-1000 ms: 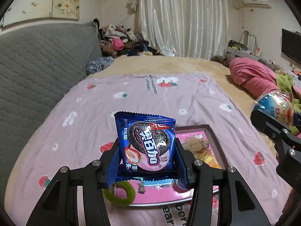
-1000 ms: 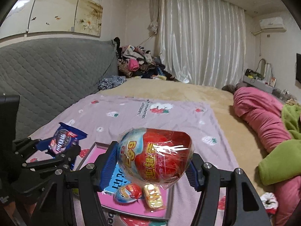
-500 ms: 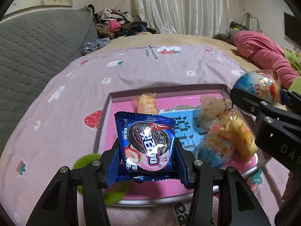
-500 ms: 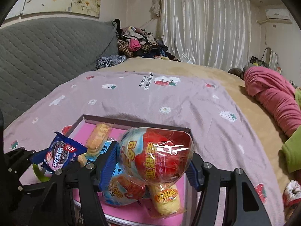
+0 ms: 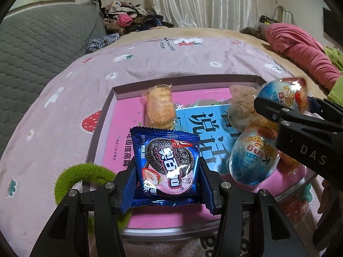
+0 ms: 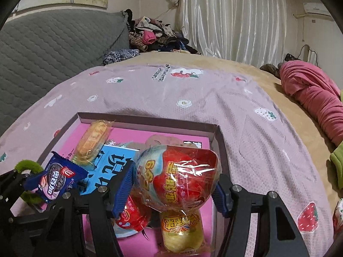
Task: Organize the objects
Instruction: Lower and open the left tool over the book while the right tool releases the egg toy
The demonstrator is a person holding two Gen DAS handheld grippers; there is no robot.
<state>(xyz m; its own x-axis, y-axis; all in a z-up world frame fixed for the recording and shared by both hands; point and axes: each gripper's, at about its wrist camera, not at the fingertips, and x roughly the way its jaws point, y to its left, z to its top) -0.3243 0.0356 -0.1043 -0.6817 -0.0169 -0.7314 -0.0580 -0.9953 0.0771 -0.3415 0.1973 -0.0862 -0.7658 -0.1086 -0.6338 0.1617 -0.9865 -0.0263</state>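
Snacks sit in our pink tray [image 5: 100,128] on the bed: a wrapped biscuit [image 5: 159,107] near its far left corner and a blue toy egg [image 5: 253,160] toward its right side. Only our left view shows the fuzzy green ring [image 5: 70,177] whole, at the tray's near left corner; only our right view shows a yellow wrapped cake [image 6: 182,233] near the tray's near edge. The tray rests on a mauve strawberry-print blanket [image 6: 150,98], with a grey quilted headboard [image 6: 53,42], a heap of clothes and white curtains [image 6: 231,21] behind. Our left gripper [image 5: 168,177] is clamped on a blue cookie packet [image 5: 167,165] above the tray's near left part. Our right gripper [image 6: 171,184] is clamped, jaws wide, on a wrapped red-and-blue egg [image 6: 178,175] over the tray's near right part.
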